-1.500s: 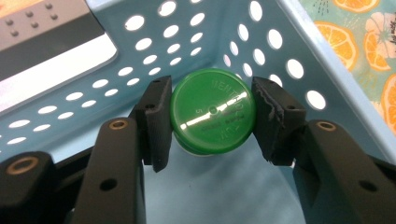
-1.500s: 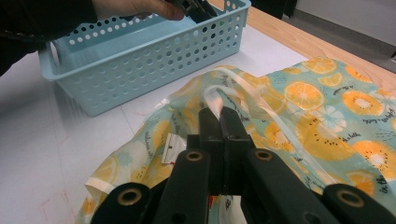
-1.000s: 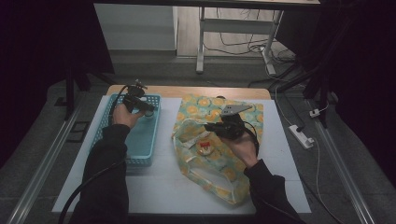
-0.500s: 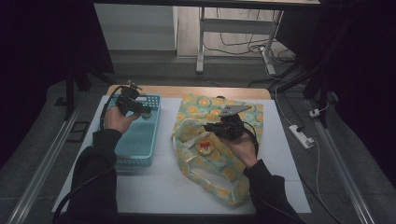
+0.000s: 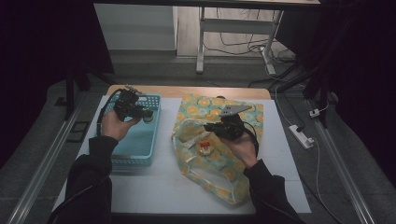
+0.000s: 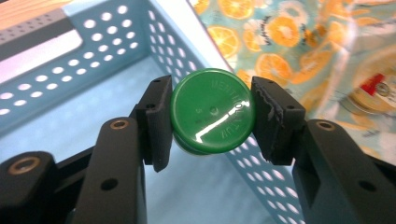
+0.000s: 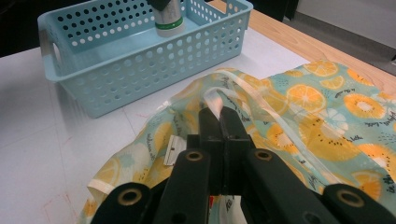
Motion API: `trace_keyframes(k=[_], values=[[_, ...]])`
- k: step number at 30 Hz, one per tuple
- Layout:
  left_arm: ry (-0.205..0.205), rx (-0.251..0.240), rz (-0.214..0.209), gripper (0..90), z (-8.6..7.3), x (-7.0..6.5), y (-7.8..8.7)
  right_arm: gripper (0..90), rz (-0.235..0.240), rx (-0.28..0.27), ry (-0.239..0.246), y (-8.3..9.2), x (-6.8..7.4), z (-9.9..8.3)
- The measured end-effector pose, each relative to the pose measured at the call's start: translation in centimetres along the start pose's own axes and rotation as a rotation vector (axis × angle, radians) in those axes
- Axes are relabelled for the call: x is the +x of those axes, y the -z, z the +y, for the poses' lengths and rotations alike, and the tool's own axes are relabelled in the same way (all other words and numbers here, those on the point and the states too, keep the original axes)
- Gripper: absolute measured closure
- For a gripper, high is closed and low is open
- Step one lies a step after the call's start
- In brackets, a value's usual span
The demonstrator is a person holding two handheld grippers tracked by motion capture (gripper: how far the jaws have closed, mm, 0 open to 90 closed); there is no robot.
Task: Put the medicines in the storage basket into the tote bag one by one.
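On the left side of the bench [image 5: 154, 186] sits a light blue basket [image 5: 135, 149] with lots of little holes in its walls. The person's left hand [image 5: 114, 125] holds the left gripper [image 5: 148, 115] up over the far end of the basket. Its two black jaws are clamped on a small jar with a green lid [image 6: 212, 111]. In the left gripper view the round green lid faces the camera, with one jaw on each side of it, and the blue basket floor is below it. In the right gripper view the jar [image 7: 168, 18] hangs above the inside of the basket [image 7: 116, 60], with a pale body and a green band.

Just beside the basket, in the middle of the bench, lies a soft bag [image 5: 219, 163] with orange slices printed on a blue-green cloth. It has a pale strap [image 7: 243, 91] along its open edge. Something round with red on it [image 5: 205, 147] lies inside the open bag.

On the right, the person's right hand [image 5: 243, 149] holds the right gripper [image 5: 210, 127] over the bag. Its jaws are pressed together, and the pale strap of the bag runs right into their tips. They pinch the strap and lift that edge of the bag up a little.
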State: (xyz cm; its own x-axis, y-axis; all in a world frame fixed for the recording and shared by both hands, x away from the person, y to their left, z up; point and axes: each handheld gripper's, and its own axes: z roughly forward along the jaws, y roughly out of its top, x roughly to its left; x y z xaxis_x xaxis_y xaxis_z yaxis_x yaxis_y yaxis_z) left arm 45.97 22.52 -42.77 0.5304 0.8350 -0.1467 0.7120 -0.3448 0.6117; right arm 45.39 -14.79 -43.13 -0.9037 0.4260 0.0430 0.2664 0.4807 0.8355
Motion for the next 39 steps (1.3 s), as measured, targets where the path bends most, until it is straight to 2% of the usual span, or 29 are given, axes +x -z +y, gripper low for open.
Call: trace_keyframes(k=[13, 20, 29, 39], values=[[-0.062, -0.036, -0.016, 51.7, -0.5, -2.7, 1.7, 90.0, -0.002, -0.002, -0.001, 0.1, 0.0, 0.0], [-0.089, -0.049, -0.05, 51.7, -0.4, -4.1, 2.4, 90.0, -0.001, 0.0, -0.001, 0.0, 0.0, 0.0], [-0.127, -0.054, -0.111, 51.7, -0.5, -6.2, 1.8, 90.0, -0.003, -0.003, -0.002, 0.1, -0.1, 0.0], [-0.194, -0.046, -0.168, 51.6, -0.3, -9.2, 0.3, 90.0, -0.003, -0.007, -0.003, 0.2, -0.1, 0.0]])
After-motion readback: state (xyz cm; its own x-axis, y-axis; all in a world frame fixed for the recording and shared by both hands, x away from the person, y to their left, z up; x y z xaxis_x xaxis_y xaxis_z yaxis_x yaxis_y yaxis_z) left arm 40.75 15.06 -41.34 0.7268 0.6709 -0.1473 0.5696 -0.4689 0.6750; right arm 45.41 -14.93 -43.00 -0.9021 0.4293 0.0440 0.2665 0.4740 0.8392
